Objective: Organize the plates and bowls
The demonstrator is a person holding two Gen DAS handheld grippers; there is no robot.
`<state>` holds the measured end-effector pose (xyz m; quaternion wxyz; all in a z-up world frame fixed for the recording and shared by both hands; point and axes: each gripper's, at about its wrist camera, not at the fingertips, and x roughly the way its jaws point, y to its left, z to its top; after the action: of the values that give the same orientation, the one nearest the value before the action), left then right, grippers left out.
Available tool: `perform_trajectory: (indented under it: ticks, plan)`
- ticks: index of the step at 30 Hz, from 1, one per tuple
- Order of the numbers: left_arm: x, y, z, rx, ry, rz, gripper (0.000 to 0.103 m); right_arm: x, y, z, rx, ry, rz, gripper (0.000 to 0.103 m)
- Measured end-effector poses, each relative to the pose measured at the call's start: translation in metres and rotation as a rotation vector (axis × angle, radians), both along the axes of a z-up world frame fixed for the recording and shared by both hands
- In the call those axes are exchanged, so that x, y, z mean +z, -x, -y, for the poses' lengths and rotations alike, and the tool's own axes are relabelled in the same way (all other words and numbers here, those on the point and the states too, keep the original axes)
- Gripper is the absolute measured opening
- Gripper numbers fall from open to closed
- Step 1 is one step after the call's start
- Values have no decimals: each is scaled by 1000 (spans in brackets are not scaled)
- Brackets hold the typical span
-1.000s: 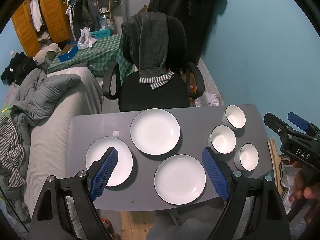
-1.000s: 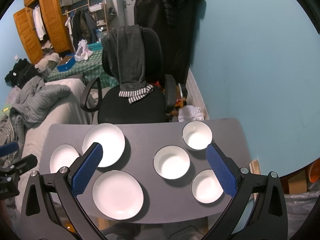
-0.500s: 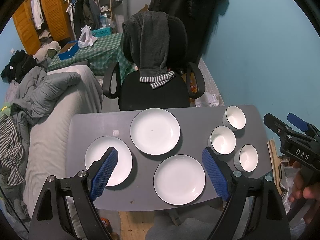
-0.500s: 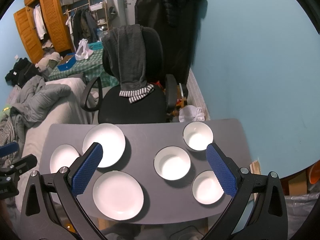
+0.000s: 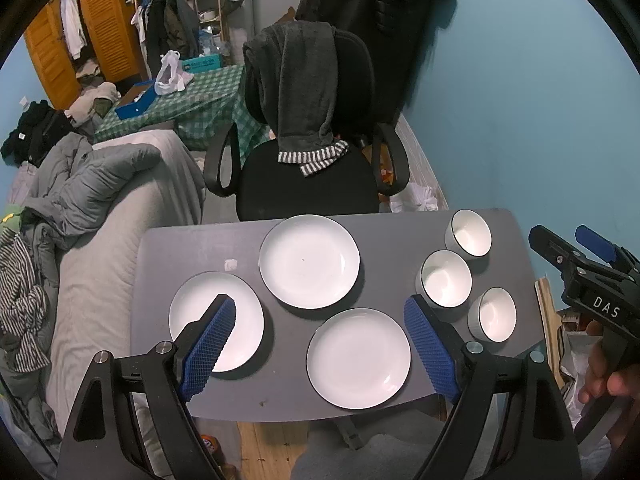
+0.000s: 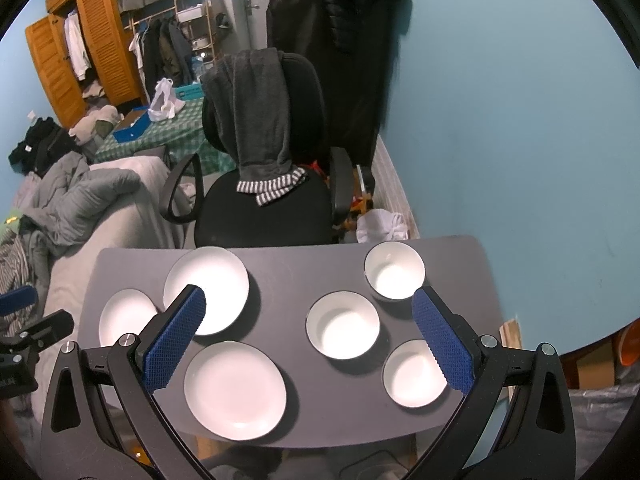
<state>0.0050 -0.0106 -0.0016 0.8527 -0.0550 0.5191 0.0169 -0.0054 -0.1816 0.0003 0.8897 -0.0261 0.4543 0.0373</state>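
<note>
Left wrist view shows three plates (image 5: 309, 261) and three bowls (image 5: 446, 279) lying separate on the grey table (image 5: 192, 240); nothing is stacked yet. Your left gripper (image 5: 320, 336) and right gripper (image 6: 308, 332) hover spread wide and empty. Next, lower onto one rim. Only this view shows your hand (image 5: 608, 376)

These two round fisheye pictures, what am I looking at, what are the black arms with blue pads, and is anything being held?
Each picture comes from a camera on a hand-held gripper, looking along its jaws. The left gripper and right gripper both hover open above a grey table, holding nothing. On it lie three white plates and three white bowls, all separate, none stacked. In the left view, a person's hand holds the other gripper.
</note>
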Motion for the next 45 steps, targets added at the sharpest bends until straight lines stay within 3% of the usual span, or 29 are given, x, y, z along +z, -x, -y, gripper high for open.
perform_trajectory:
  ticks: [23, 30, 37, 45]
  plan:
    - [-12, 2, 0, 19, -1, -25, 87, -9, -2, -3, 25, 5, -14, 101]
    - [-29, 0, -6, 50, 11, -58, 87, -16, -10, 1, 67, -56, -21, 101]
    - [-56, 2, -17, 96, 39, -103, 87, -38, -20, -12, 191, 12, -47, 101]
    - [-97, 3, -29, 151, 28, -180, 87, -89, -33, -29, 322, 25, -190, 101]
